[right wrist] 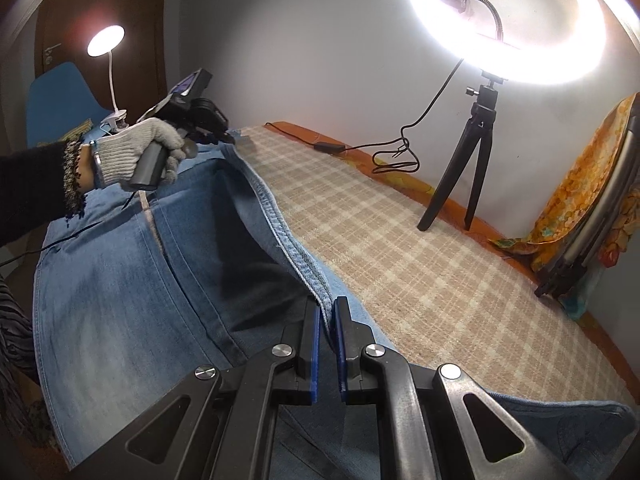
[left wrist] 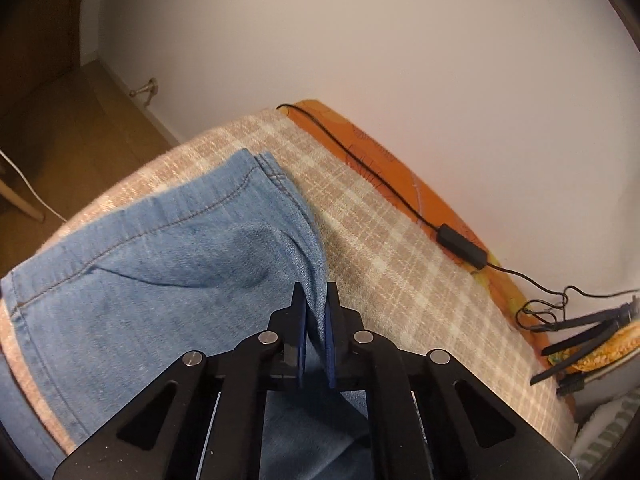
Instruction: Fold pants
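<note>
**Both grippers clamped on the far edge of the jeans**

The jeans (left wrist: 160, 272) lie spread on the bed, over the plaid blanket (left wrist: 400, 240), toward its near and left side; the far strip by the wall stays bare.

In the left wrist view, my left gripper (left wrist: 316, 320) has its fingers together on a raised fold of denim, near the hem end of a leg. In the right wrist view, my right gripper (right wrist: 327, 336) has its fingers clamped on the thick stitched edge (right wrist: 280, 220) that runs away along the far side of the jeans.

I judge the denim to be soft but fairly heavy, limp enough to sag between two holds, and not slippery. The stitched edges and hems are the firmest places to grip; a pinch in mid-panel would only bunch it.

The left view shows the hem end, the bed's left corner and the floor beyond, and a cable (left wrist: 400, 200) along the bed's far edge. Only the right view shows the gloved hand (right wrist: 136, 152) carrying the left gripper, the whole lifted edge between the two holds, and the ring light (right wrist: 508, 20) on its tripod (right wrist: 472, 152).
</note>
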{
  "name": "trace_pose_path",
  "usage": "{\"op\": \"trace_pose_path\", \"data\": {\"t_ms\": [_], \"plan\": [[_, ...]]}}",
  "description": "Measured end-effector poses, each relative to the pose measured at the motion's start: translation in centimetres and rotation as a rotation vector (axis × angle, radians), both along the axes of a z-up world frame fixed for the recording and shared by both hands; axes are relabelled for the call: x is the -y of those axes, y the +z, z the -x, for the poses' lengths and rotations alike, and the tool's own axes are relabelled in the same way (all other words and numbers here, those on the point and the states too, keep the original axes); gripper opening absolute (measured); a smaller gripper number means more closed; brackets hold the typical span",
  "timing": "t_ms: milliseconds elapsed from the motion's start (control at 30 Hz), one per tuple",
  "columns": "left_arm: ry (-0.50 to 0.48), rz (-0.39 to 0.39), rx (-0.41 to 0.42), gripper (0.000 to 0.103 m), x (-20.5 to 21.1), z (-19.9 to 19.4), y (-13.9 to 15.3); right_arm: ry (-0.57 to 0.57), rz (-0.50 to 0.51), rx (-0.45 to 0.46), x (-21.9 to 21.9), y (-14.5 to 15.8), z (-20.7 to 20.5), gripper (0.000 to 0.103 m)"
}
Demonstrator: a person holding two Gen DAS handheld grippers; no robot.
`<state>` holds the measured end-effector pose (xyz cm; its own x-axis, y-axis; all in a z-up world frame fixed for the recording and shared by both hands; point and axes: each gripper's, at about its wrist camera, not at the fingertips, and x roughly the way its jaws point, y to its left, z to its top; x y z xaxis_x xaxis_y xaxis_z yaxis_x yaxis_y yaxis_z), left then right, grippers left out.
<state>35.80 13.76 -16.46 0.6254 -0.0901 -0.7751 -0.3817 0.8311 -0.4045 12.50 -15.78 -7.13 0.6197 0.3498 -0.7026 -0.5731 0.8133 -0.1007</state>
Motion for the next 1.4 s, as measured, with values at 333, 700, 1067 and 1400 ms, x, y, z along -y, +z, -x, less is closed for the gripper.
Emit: {"op": "trace_pose_path", "data": {"t_ms": [333, 700, 1067, 1400], "plan": [[-0.02, -0.04, 0.159, 0.005, -2.2, 7.1, 6.1, 0.0, 0.015, 0.055, -0.1, 3.4, 4.6, 0.004], [0.068, -0.016, 0.244, 0.005, -5.5, 20.2, 8.2, 0.069, 0.009, 0.05, -1.2, 4.7, 11.8, 0.003], [0.153, 0.086, 0.215, 0.005, -8.1, 29.2, 3.1, 0.158, 0.085, -0.011, -3.9, 2.4, 18.5, 0.003], [0.147, 0.21, 0.215, 0.024, -10.0, 31.6, 0.0, 0.143, 0.133, -0.066, -4.3, -0.8, 20.6, 0.003]]}}
